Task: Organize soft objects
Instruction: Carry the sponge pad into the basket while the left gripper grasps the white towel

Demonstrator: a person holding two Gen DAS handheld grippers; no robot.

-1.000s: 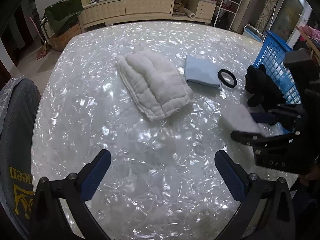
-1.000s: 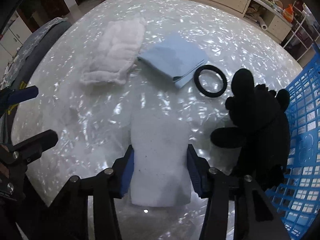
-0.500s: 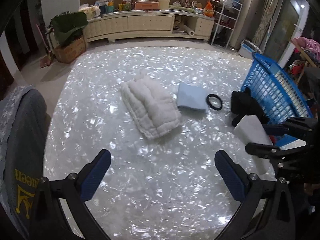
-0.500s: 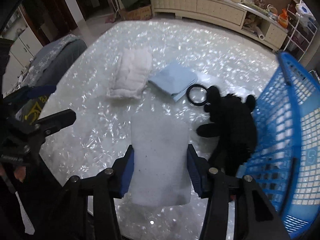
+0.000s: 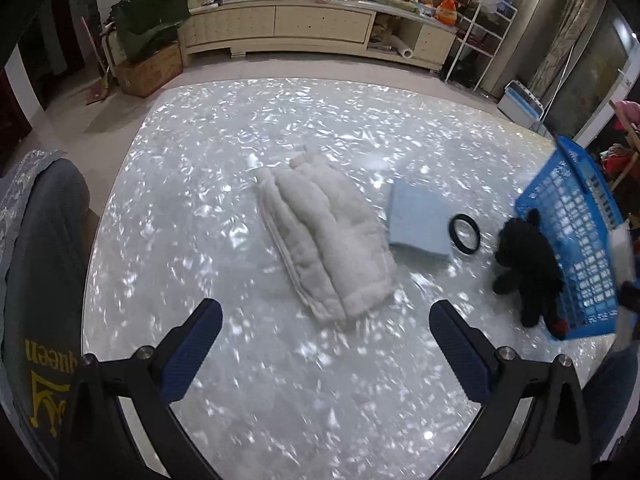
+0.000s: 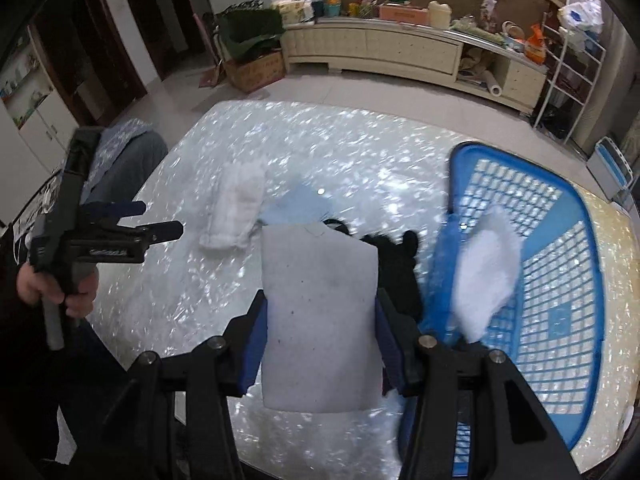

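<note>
My right gripper (image 6: pixel 320 340) is shut on a white foam pad (image 6: pixel 320 312) and holds it high above the table, just left of the blue basket (image 6: pixel 560 280). A white fluffy piece (image 6: pixel 486 268) lies inside the basket. A black plush toy (image 5: pixel 528 264) leans on the basket's outer wall (image 5: pixel 580 240). A white quilted pad (image 5: pixel 324 236), a light blue folded cloth (image 5: pixel 416 220) and a black ring (image 5: pixel 464 234) lie mid-table. My left gripper (image 5: pixel 326 356) is open and empty over the near table; it also shows in the right wrist view (image 6: pixel 156 220).
The shiny pearl-patterned table (image 5: pixel 240 152) is round. A grey-covered chair (image 5: pixel 40 260) stands at its left edge. A cream sideboard (image 5: pixel 312 24) and a wire rack (image 5: pixel 480 32) stand beyond the table.
Both grippers have risen and pulled back from the table. The right gripper carried the foam pad up and toward the basket, which now shows its inside.
</note>
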